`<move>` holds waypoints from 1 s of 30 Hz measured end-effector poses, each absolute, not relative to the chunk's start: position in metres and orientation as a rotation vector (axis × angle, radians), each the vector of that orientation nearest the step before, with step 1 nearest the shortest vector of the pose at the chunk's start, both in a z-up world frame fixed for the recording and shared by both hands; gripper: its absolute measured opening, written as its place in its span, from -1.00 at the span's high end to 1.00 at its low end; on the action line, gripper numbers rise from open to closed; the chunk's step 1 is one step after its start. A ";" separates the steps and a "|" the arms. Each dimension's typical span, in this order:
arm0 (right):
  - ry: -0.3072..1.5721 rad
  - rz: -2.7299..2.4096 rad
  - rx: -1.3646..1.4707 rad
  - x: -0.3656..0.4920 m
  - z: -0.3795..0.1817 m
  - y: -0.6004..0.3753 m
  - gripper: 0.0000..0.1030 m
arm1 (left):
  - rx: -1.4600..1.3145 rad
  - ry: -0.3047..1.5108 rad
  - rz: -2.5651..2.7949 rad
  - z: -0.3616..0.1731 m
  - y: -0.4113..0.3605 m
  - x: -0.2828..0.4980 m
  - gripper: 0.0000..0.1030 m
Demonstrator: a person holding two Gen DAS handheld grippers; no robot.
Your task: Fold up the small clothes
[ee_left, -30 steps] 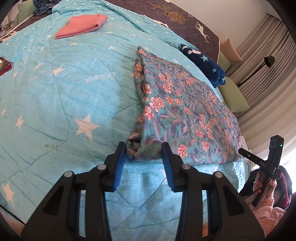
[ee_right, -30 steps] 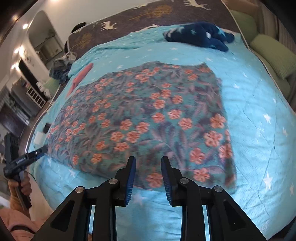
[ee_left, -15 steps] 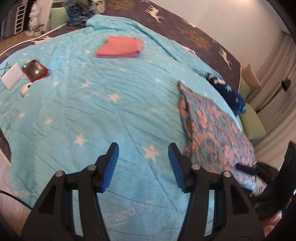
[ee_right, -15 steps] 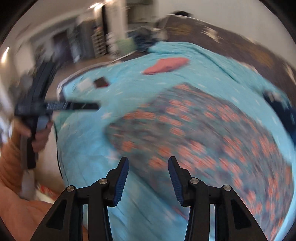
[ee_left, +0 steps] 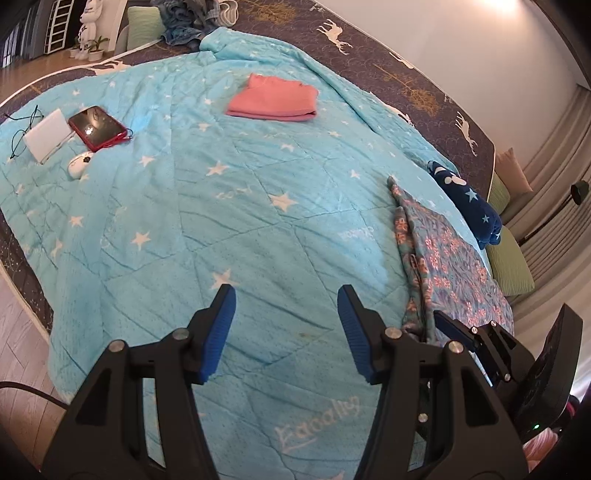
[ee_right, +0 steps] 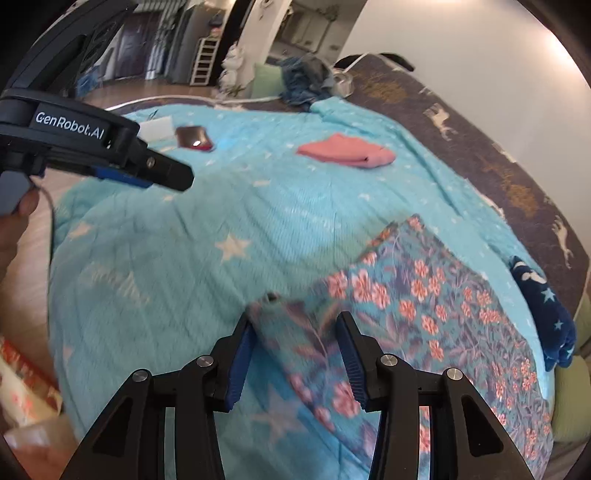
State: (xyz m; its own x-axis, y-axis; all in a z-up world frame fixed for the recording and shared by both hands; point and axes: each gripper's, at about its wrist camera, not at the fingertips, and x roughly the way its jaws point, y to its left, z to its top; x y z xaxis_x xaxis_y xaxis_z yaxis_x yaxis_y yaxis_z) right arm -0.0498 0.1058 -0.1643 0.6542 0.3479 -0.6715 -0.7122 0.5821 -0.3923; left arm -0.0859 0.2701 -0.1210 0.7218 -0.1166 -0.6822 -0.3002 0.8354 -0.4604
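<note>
On the bed, a turquoise star-print quilt (ee_left: 258, 206) covers nearly the whole surface. Floral cloth (ee_right: 436, 306) lies flat on the quilt, folded into a rough rectangle, toward the side with the curtains.

Left gripper (ee_left: 286, 328): jaws apart, nothing between them, only bare quilt beyond the blue pads (ee_left: 218, 332). It sits beside the floral cloth's near corner, not touching it.

Right gripper (ee_right: 293, 358): jaws apart, having just been opening. The near corner of the floral cloth shows in the gap between the pads, but the pads don't press on it; that part of the view is blurred. From the left wrist view the right gripper shows at the lower right edge, its tips at the cloth's near end; contact can't be told.

Pink folded cloth (ee_left: 273, 98) lies on the far part of the quilt, well apart from both grippers. Dark blue star-print cloth (ee_left: 465, 199) is bunched just beyond the floral cloth's far end.

Also on the quilt, far left in the left wrist view: red phone (ee_left: 96, 127), white flat box (ee_left: 46, 134) beside it, small white mouse-like item (ee_left: 79, 164) near both. Pile of blue clothes (ee_left: 188, 22) off the quilt's far corner. Green pillows (ee_left: 511, 258) by the curtains.
</note>
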 end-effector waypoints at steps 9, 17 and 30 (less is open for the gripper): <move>0.661 0.735 -0.289 -0.020 -0.122 0.059 0.86 | -0.606 0.783 -0.062 -0.114 0.256 -0.057 -0.24; 0.741 0.757 -0.132 -0.005 -0.114 0.036 0.88 | -0.776 0.911 -0.381 -0.131 0.217 0.054 -0.46; 0.726 0.757 -0.047 -0.004 -0.101 0.012 0.89 | -0.609 0.910 -0.364 -0.102 0.173 0.119 0.83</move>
